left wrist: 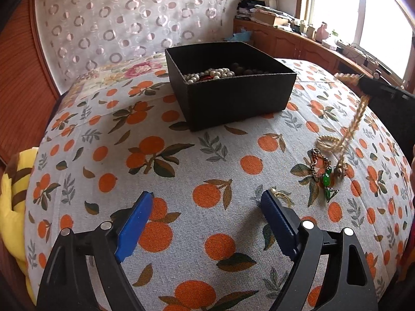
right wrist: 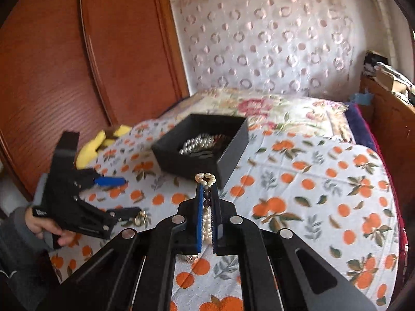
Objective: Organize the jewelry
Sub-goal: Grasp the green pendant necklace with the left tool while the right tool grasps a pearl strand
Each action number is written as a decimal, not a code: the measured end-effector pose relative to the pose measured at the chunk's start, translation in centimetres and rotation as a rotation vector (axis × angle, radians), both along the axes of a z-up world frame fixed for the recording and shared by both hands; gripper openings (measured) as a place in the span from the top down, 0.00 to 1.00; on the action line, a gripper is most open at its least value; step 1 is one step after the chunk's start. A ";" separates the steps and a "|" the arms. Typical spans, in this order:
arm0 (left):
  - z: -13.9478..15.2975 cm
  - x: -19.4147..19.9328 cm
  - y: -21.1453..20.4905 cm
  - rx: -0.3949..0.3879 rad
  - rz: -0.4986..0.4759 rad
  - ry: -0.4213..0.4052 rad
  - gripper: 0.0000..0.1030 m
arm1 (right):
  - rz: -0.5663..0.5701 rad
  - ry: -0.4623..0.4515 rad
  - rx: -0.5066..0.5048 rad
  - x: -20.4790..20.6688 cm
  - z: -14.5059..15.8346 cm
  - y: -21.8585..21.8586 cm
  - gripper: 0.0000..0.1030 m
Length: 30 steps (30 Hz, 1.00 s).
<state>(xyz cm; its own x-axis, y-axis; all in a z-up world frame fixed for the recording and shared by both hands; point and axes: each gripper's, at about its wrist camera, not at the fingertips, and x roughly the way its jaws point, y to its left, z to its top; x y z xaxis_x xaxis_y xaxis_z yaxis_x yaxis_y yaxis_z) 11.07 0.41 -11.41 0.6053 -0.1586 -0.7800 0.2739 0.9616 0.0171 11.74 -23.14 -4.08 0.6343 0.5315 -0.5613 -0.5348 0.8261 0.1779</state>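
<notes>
The right gripper [right wrist: 206, 207] has its fingers closed on a pearl necklace [right wrist: 206, 216] near the black box [right wrist: 230, 150], so lift slowly until it hangs free, while the left gripper [left wrist: 205, 223] waits open.

1. In the left wrist view, the right gripper [left wrist: 363, 79] is running off the frame at three o'clock, and only its dark tip is showing.
2. The pearl strand [left wrist: 355, 121] is blurring as it hangs from that tip.
3. A gold ring [left wrist: 282, 197] is hiding partly behind the left gripper's [left wrist: 205, 223] finger [left wrist: 278, 226] at five o'clock.
4. The near wall of the black box [left wrist: 233, 101] is covering most of the beads inside.
5. In the right wrist view, the pearl strand [right wrist: 206, 208] is mostly disappearing between the right gripper's [right wrist: 206, 212] closed pads.
6. The person's hand [right wrist: 49, 229] at eight o'clock is sitting half behind the left gripper [right wrist: 124, 197].
7. The box's contents [right wrist: 201, 142] are smearing into blur.
</notes>
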 end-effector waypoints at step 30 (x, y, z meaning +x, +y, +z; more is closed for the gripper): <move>0.6 -1.7 -9.3 -0.056 -0.184 0.023 0.71 | -0.148 0.064 -0.094 0.9 -4.7 -3.6 0.94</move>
